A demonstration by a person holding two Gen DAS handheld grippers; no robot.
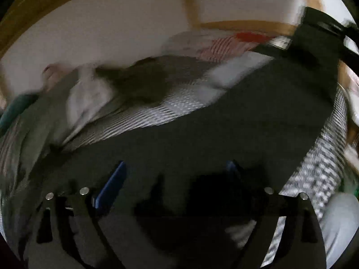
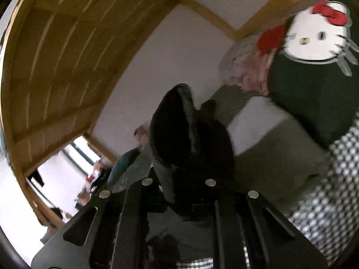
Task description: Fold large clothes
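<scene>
A large dark green garment (image 1: 224, 123) lies spread over a bed with a black-and-white checked cover (image 1: 320, 168). My left gripper (image 1: 175, 170) hovers low over its near edge, blue pads (image 1: 114, 183) wide apart, gripping nothing. The garment's far right corner rises to my right gripper (image 1: 303, 38) at the top right. In the right wrist view my right gripper (image 2: 179, 172) is shut on a bunched fold of the dark garment (image 2: 188, 134), which hides its fingertips. A white cat-face print with a red bow (image 2: 314, 35) shows on the garment at the right.
Grey, white and red-striped clothes (image 1: 143, 83) are heaped at the back of the bed against a white wall with wooden beams (image 1: 190, 2). A teal cloth (image 1: 15, 109) lies at the left. A wooden ceiling (image 2: 56, 44) and a bright window (image 2: 83, 152) show in the right wrist view.
</scene>
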